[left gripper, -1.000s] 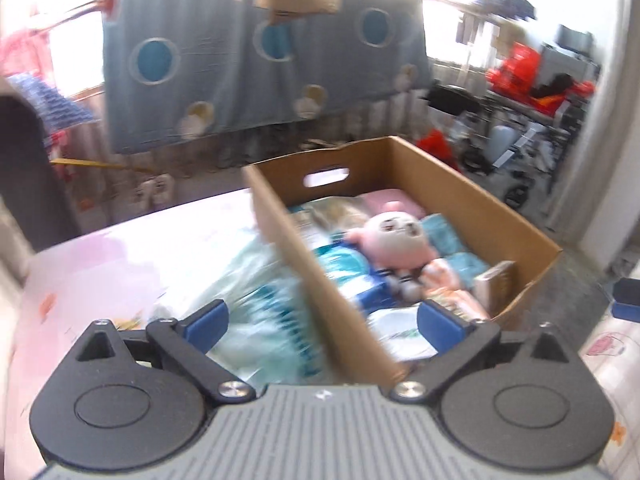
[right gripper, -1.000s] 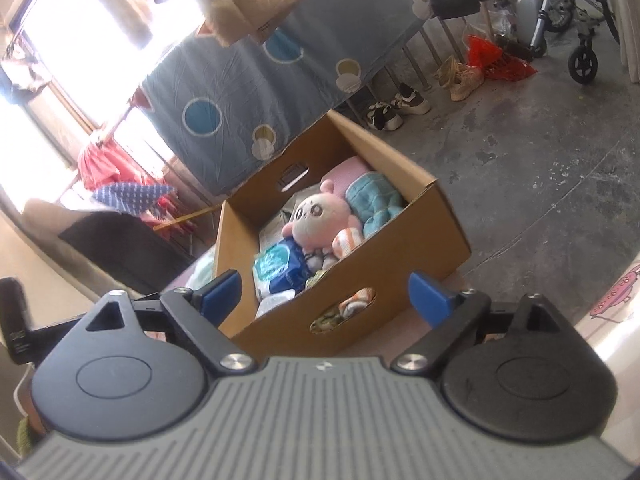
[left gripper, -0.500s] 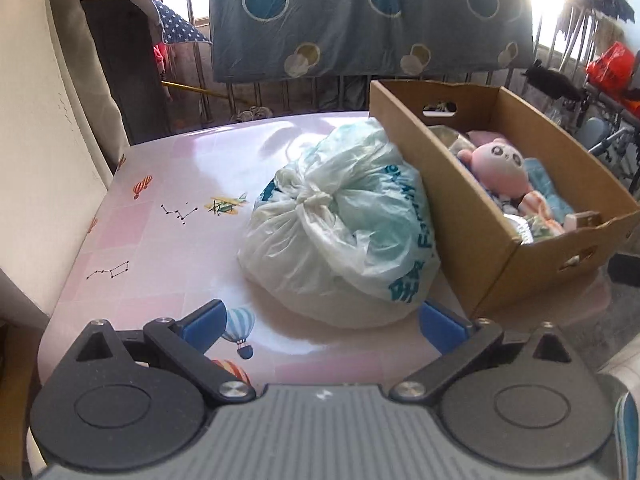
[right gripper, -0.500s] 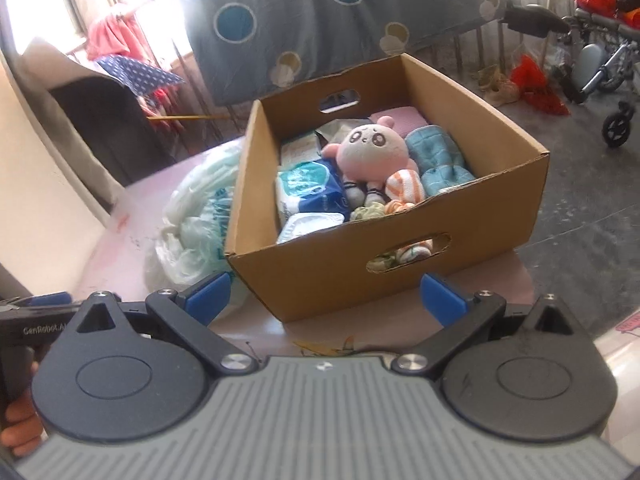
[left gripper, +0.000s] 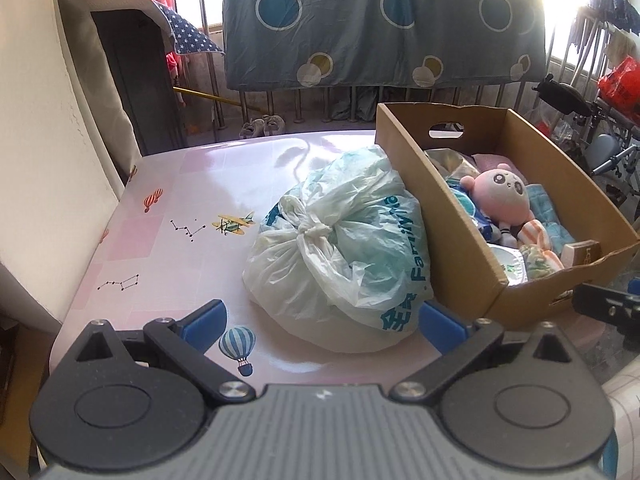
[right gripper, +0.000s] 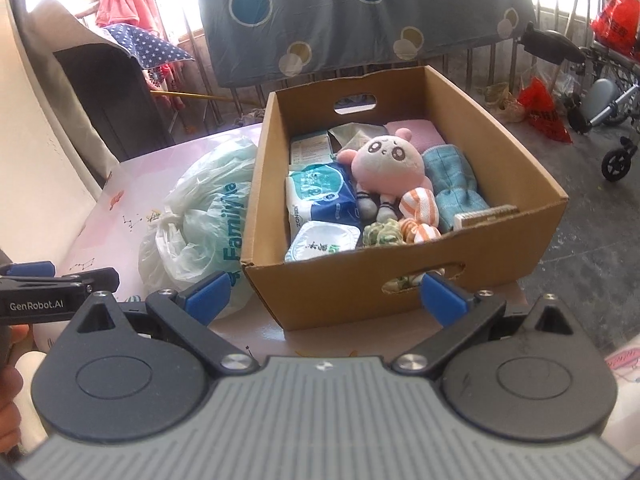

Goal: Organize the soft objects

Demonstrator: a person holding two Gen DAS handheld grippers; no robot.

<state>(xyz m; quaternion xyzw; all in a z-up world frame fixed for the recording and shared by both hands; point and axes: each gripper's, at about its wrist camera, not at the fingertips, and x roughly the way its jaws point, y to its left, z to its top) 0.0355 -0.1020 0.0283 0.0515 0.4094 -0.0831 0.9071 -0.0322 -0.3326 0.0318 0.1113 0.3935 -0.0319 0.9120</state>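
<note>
On the pink worktop the tied plastic bag lies straight ahead of the left claw, just beyond its blue fingertips, and it leans with its right side against the wall of the cardboard box. The bag's long axis runs away from this claw, toward the far edge of the worktop, and its knot faces up and slightly to the left. The left claw is spread wide and holds nothing.

The right claw is also spread wide and empty. It points at the near wall of the box, low, in front of the handle slot. In its view the bag is off to the left, partly behind one fingertip. The soft things, a pink plush toy, a blue cloth and a striped piece, are inside the box, beyond and above this claw.

I judge that the left claw is the nearer one for the bag, and the right claw for the box contents. A grasp at the knot seems the safest, because the thin plastic can slip.
</note>
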